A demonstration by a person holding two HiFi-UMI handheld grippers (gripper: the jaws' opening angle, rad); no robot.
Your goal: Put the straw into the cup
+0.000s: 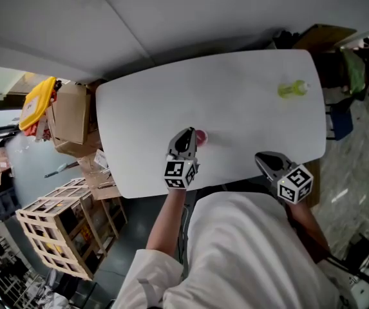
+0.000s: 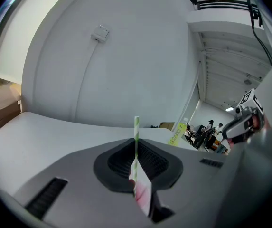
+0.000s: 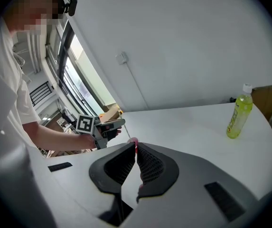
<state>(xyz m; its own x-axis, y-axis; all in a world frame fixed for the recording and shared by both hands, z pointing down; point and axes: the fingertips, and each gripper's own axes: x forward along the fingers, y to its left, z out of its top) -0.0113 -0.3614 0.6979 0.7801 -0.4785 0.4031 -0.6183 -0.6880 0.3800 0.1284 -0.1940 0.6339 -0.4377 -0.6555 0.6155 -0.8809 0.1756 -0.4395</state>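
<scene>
My left gripper [image 1: 185, 136] is shut on a green-and-white striped straw [image 2: 136, 137], which stands upright between the pads. It hovers just left of a small pink cup [image 1: 201, 136] on the white table [image 1: 236, 102]. In the right gripper view the left gripper [image 3: 120, 124] holds the thin straw slanting down toward the cup [image 3: 133, 141]. My right gripper [image 1: 262, 158] is near the table's front edge, well right of the cup. Its jaws meet at the tips with nothing between them.
A yellow-green drink bottle [image 1: 292, 89] stands at the table's far right, also in the right gripper view as the bottle [image 3: 239, 115]. Cardboard boxes [image 1: 71, 118] and a wooden crate [image 1: 55, 227] crowd the floor on the left. A wall runs behind the table.
</scene>
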